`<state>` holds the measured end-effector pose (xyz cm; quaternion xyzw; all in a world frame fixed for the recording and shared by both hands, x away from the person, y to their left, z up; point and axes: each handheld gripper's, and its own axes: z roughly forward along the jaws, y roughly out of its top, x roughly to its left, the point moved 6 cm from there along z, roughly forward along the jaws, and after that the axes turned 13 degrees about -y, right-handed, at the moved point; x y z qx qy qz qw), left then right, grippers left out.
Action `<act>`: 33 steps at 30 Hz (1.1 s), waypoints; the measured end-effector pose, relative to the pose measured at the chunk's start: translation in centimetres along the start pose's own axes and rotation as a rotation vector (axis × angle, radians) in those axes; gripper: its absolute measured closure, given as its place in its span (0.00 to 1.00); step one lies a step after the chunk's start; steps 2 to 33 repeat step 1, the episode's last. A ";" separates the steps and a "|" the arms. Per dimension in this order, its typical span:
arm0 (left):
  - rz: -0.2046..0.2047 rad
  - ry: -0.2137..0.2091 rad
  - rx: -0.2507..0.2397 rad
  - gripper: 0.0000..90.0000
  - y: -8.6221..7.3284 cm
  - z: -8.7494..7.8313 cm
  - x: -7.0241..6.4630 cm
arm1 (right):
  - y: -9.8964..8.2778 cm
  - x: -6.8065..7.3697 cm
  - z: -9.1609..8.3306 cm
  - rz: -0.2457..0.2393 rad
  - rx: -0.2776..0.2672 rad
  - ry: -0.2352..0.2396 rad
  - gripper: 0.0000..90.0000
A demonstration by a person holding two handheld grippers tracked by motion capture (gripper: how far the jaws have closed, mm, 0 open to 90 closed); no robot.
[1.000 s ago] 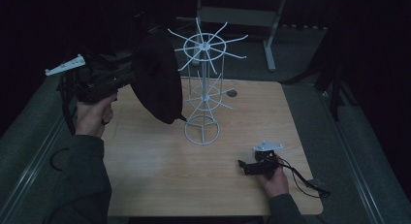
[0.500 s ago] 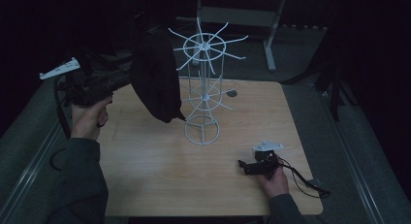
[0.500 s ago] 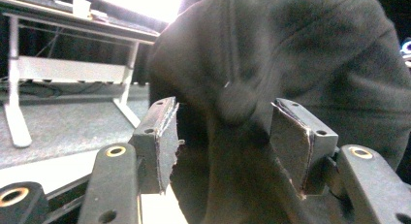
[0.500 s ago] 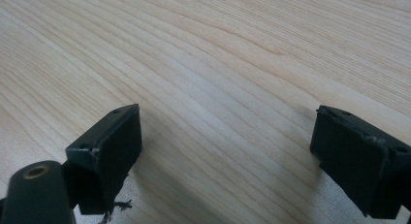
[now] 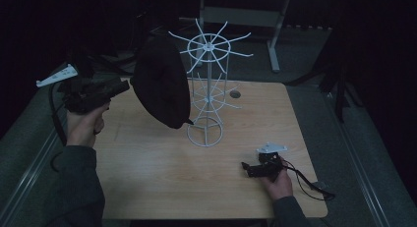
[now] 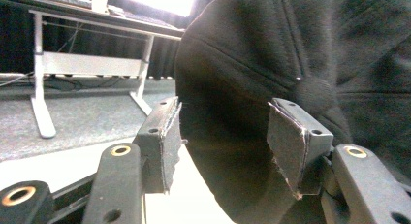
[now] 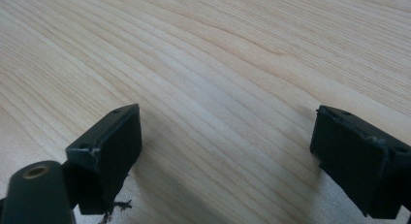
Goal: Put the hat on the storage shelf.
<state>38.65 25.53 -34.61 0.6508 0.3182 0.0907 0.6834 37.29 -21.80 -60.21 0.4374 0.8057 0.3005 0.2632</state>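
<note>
Cap (image 5: 161, 82) nudged toward rack (image 5: 208, 92).

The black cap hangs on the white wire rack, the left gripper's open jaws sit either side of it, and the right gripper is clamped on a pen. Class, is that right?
Not quite. The right gripper holds nothing: the right gripper view shows its jaws open over the bare table. The black cap, white wire rack and left gripper are as stated.
</note>
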 end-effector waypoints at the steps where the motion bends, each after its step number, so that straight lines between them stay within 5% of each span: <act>1: 0.001 0.003 0.000 0.52 0.0 0.0 0.0 | 0.0 0.0 0.0 0.000 0.000 0.001 0.12; 33: 0.001 0.003 0.000 0.52 0.0 0.0 0.0 | 0.0 0.0 0.0 0.000 0.000 0.001 0.12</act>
